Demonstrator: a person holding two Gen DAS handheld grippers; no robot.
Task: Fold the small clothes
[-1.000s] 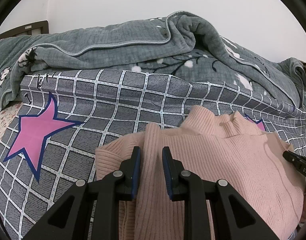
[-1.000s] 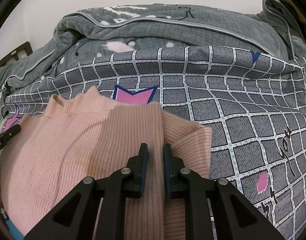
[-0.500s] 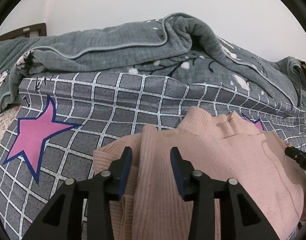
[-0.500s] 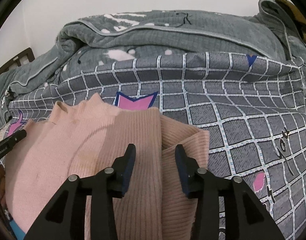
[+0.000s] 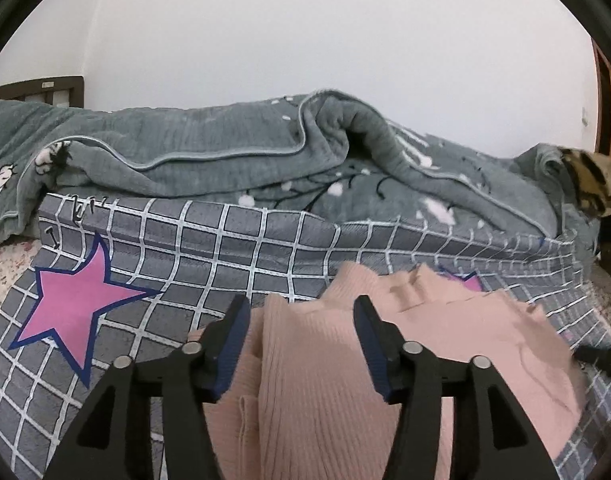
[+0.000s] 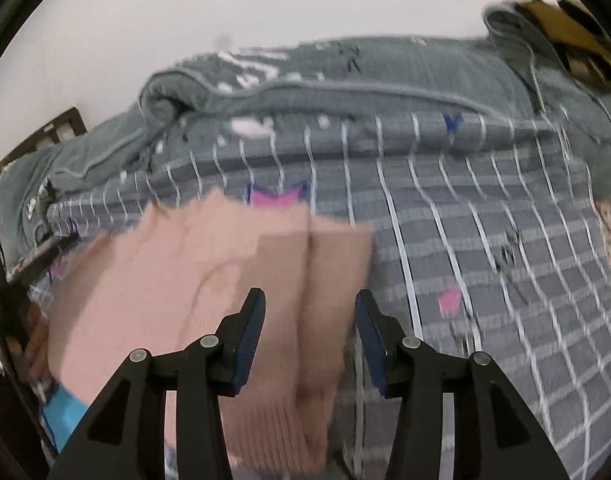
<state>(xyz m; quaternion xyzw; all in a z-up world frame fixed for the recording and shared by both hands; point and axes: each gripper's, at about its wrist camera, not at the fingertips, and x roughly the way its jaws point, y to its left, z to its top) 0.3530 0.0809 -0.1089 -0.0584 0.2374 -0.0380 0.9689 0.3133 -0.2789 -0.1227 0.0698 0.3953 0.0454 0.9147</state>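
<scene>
Pink sweater (image 5: 329, 364) lies on the checked blanket (image 5: 241, 248), collar toward its far edge, folded sides beneath the wide, empty left tongs (image 5: 301, 320) and right tongs (image 6: 309, 312)

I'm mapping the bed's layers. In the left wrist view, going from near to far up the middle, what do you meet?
Left gripper → pink sweater → checked bedspread → grey blanket → white wall.

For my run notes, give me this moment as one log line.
task: fold small clothes | left gripper: open | right gripper: open | pink sweater: sleeves folded in, lying on checked blanket
</scene>
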